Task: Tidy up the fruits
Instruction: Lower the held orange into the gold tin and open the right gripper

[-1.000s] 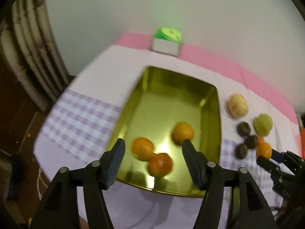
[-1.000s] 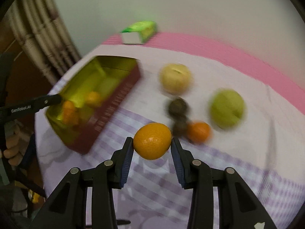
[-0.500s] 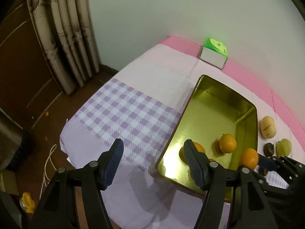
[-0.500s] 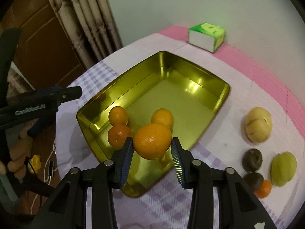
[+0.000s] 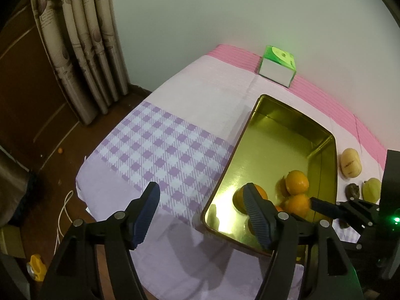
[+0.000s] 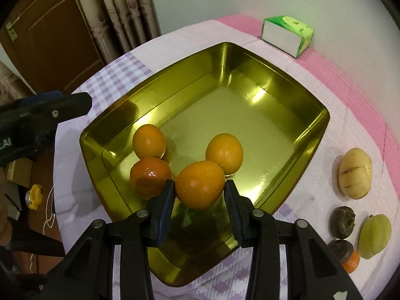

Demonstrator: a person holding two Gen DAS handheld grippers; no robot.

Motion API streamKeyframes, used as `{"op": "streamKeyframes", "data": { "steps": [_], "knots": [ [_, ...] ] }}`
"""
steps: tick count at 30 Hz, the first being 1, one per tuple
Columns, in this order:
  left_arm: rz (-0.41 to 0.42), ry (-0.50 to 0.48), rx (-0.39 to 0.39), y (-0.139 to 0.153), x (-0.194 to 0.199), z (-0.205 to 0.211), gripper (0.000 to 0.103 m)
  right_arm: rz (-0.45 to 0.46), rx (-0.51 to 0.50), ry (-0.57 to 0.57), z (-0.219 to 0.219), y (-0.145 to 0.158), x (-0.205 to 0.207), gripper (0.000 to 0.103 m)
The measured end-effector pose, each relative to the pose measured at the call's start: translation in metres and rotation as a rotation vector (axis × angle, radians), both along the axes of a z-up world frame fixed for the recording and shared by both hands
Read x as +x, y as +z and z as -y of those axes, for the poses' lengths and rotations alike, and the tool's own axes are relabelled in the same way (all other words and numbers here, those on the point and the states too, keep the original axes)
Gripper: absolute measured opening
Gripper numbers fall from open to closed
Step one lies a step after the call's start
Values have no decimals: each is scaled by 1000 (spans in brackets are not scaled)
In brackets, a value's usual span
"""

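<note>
My right gripper (image 6: 199, 187) is shut on an orange (image 6: 200, 183) and holds it just above the near end of a gold tin (image 6: 155, 100). Three more oranges (image 6: 149, 141) (image 6: 224, 153) (image 6: 150, 177) lie on the tin's floor beside it. In the left wrist view the same tin (image 5: 240, 137) sits at the right, with the right gripper's finger (image 5: 322, 206) reaching in over the oranges (image 5: 296, 183). My left gripper (image 5: 200, 195) hangs over the checked cloth at the tin's left rim. Its jaws are opening, with nothing between them.
Right of the tin lie a pale yellow fruit (image 6: 355, 173), two dark fruits (image 6: 342, 222), a green fruit (image 6: 375, 232) and a small orange (image 6: 351, 262). A green tissue box (image 6: 287, 35) stands at the back. The table's edge, curtains (image 5: 82, 50) and floor are to the left.
My right gripper carried the orange left from above the cloth to over the tin and lower. My left gripper drew back left off the tin and its jaws spread wider.
</note>
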State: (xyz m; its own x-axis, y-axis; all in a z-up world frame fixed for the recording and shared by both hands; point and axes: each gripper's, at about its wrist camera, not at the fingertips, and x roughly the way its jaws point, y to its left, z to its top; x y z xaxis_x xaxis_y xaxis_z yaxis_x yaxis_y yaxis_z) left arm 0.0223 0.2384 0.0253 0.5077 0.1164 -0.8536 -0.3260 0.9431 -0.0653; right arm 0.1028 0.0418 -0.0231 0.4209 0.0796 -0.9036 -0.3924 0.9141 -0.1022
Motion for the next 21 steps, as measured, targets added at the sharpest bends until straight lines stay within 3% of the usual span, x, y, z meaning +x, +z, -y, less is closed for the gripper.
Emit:
{"op": "streamKeyframes", "data": {
  "steps": [21],
  "knots": [
    [-9, -34, 12, -2, 1, 8, 70, 48, 47, -11, 4, 7, -4, 38]
  ]
}}
